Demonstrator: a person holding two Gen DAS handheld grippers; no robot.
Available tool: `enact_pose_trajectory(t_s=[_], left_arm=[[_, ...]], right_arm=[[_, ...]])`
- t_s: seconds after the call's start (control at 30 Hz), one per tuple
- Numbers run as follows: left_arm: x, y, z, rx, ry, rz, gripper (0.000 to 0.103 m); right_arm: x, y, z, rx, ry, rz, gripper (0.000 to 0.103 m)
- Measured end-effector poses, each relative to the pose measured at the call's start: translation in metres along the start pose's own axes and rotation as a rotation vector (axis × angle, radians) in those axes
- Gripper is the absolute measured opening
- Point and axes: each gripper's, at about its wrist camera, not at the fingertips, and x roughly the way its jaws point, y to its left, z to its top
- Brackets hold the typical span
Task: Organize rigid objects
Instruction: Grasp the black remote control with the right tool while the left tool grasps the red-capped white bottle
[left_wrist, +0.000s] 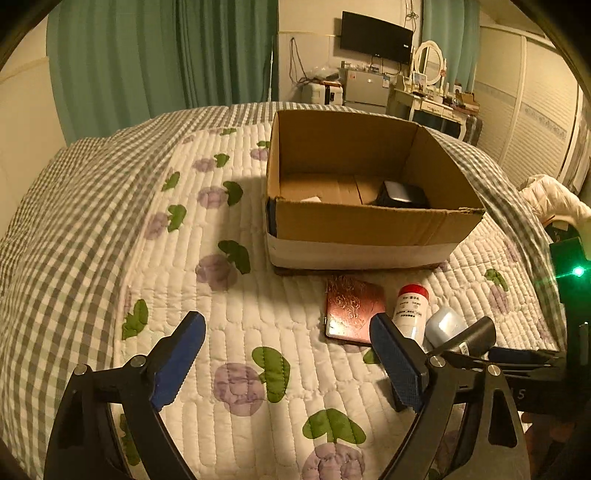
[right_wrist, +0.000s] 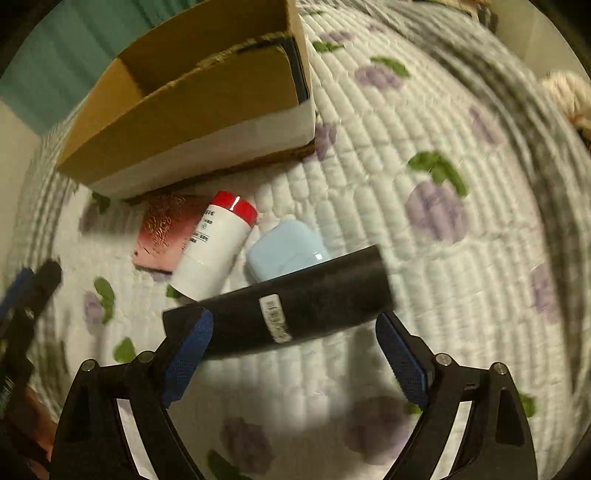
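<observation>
Now our right gripper (right_wrist: 293, 341) hangs open over the black tube (right_wrist: 280, 295), near the box (left_wrist: 369, 229) on the bed (left_wrist: 258, 332); closing crooked, its fingers could roll it. Left gripper (left_wrist: 288, 339) gapes, empty.

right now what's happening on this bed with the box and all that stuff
A person with a handheld gripper in each hand is tidying loose items into a cardboard box on the quilted bed. A dark item already lies in the box. Outside it lie a reddish flat case, a red-capped white bottle, a pale blue case and a black cylinder. The right gripper is open, just in front of the cylinder. The left gripper is open over bare quilt.
</observation>
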Motion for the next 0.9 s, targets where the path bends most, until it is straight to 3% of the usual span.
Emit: enact_pose_trajectory(t_s=[0.23,0.47,0.63,0.7,0.77,0.9], left_arm=[[0.009,0.001,-0.002,-0.010,0.015,-0.006,0.092],[0.017,-0.007,-0.003,0.005,0.039,-0.009,0.092],[0.021,-0.020,-0.004,0.030,0.053,-0.022,0.092],[0.022,-0.028,-0.004,0.043,0.059,-0.026,0.092],[0.025,-0.036,-0.003,0.048,0.063,-0.039,0.092],[0.035,-0.049,-0.002,0.053,0.082,-0.062,0.092]], right_arm=[[0.022,0.001,0.007,0.078,0.025,0.110,0.081],[0.002,-0.004,0.021,0.063,-0.074,0.084,0.035],[-0.021,-0.007,0.032,0.021,-0.132,0.067,0.016],[-0.025,-0.010,0.036,0.018,-0.144,0.059,0.000],[-0.030,-0.012,0.039,-0.004,-0.162,0.040,0.000],[-0.021,-0.013,0.037,0.003,-0.125,0.083,0.000]])
